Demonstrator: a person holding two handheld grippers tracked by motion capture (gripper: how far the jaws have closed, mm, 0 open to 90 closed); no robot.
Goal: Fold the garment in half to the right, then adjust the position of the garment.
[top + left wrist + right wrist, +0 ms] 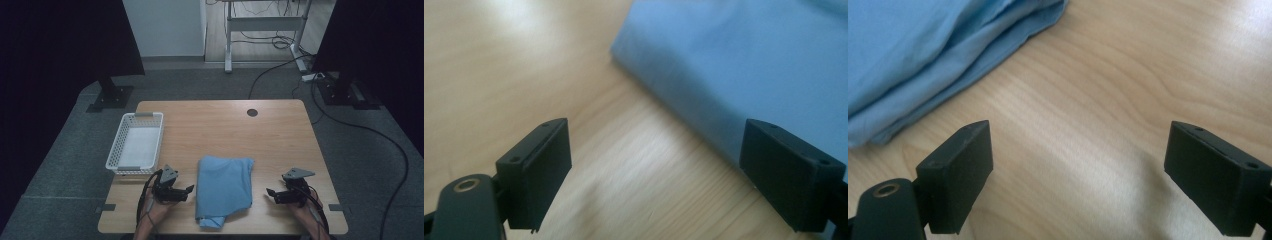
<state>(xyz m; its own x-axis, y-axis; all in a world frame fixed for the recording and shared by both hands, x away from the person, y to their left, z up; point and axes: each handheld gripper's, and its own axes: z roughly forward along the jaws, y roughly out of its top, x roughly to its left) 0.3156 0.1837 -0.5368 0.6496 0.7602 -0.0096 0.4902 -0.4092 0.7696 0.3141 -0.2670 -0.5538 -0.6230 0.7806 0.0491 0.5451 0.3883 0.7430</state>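
A folded light blue cloth [223, 187] lies on the wooden table [220, 127] near its front edge, a fold hanging at the bottom. My left gripper [190, 190] sits just left of the cloth, pointing at it, jaws wide apart with nothing between them. In the left gripper view the cloth [744, 75] lies ahead and to the right, its folded edge close to the right jaw. My right gripper [268, 193] hovers right of the cloth, open and empty. The cloth's layered edge [923, 55] fills the upper left of the right gripper view.
A white plastic basket [135, 143] stands at the table's left side, behind my left gripper. A round cable hole [252, 112] is near the far edge. Beyond the table are desk legs and cables on the floor.
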